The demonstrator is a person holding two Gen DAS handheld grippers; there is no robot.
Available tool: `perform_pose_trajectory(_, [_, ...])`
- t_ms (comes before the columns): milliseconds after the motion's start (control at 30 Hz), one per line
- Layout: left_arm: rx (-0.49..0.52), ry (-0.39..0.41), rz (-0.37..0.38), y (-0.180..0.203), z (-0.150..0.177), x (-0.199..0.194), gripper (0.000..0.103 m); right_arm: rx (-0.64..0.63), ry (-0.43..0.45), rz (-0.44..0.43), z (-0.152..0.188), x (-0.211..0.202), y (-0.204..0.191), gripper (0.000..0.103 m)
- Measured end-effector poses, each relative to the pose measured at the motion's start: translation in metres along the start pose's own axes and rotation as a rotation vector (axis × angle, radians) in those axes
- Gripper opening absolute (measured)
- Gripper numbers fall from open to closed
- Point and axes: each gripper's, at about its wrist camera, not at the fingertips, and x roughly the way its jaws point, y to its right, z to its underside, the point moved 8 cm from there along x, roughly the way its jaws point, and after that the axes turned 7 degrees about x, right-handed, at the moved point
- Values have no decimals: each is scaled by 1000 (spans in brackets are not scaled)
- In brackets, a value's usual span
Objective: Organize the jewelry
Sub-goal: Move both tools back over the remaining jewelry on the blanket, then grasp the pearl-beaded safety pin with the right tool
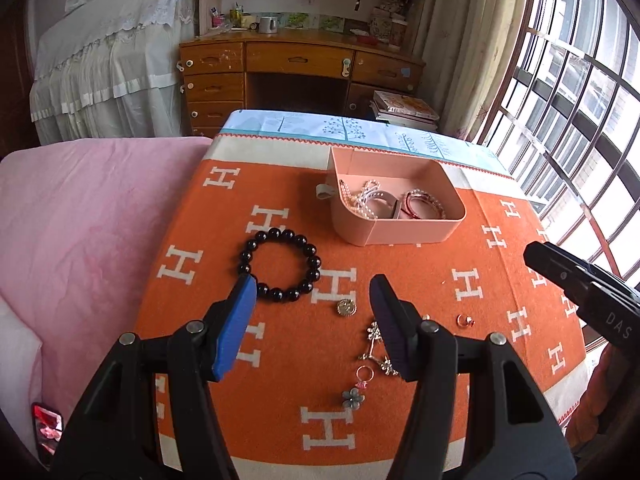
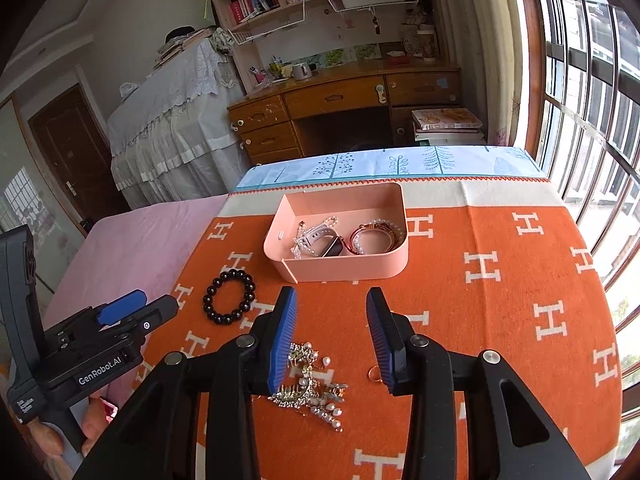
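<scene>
While several pieces are already lying in the pink box (image 2: 340,268) — a watch with a pale strap (image 2: 320,240), pearl strands and a coil of red and pearl bracelets (image 2: 376,236) — the sorting is looking roughly half done to me. Remaining out on the orange surface (image 2: 500,320): the black bead bracelet (image 1: 280,266), a round brooch (image 1: 346,307), a sparkly pearl cluster (image 2: 312,384), a small ring (image 1: 465,321), a pink-stoned ring (image 1: 364,376) and a grey flower piece (image 1: 353,398).

I am holding my left gripper (image 1: 314,320) with its jaws apart and nothing between them, hovering near the bead bracelet. My right gripper (image 2: 332,340) is empty too, its jaws opening, hanging above the pearl cluster and the small ring.

Nothing is blocking the way to the box; its near wall is the only thing to clear. A pink bed (image 1: 88,216) is bordering the surface on the left, with a wooden desk (image 1: 296,64) beyond and a barred window (image 1: 580,100) on the right. The loose pieces are lying close together, so I am expecting tangling at pickup.
</scene>
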Motion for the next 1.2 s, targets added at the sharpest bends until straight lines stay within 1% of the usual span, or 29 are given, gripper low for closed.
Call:
perform_pose_trajectory(167, [-15, -65, -1, -5, 24, 16, 56, -7, -17, 2, 24, 1, -1, 38])
perform_pose_trajectory(367, [18, -119, 15, 1, 44, 28, 56, -12, -70, 24, 55, 19, 10, 38])
perform_pose_trajectory(500, [36, -155, 41, 6, 60, 37, 56, -7, -100, 42, 72, 31, 22, 38])
perform_pose_trajectory(667, [38, -194, 45, 6, 79, 52, 56, 1, -126, 47, 83, 45, 30, 38])
perform_pose_trajectory(967, [11, -263, 72, 4, 102, 79, 56, 1, -156, 43, 88, 58, 34, 38])
perform_pose_trajectory(1200, [25, -255, 95, 9, 103, 82, 56, -38, -209, 33, 102, 72, 29, 38])
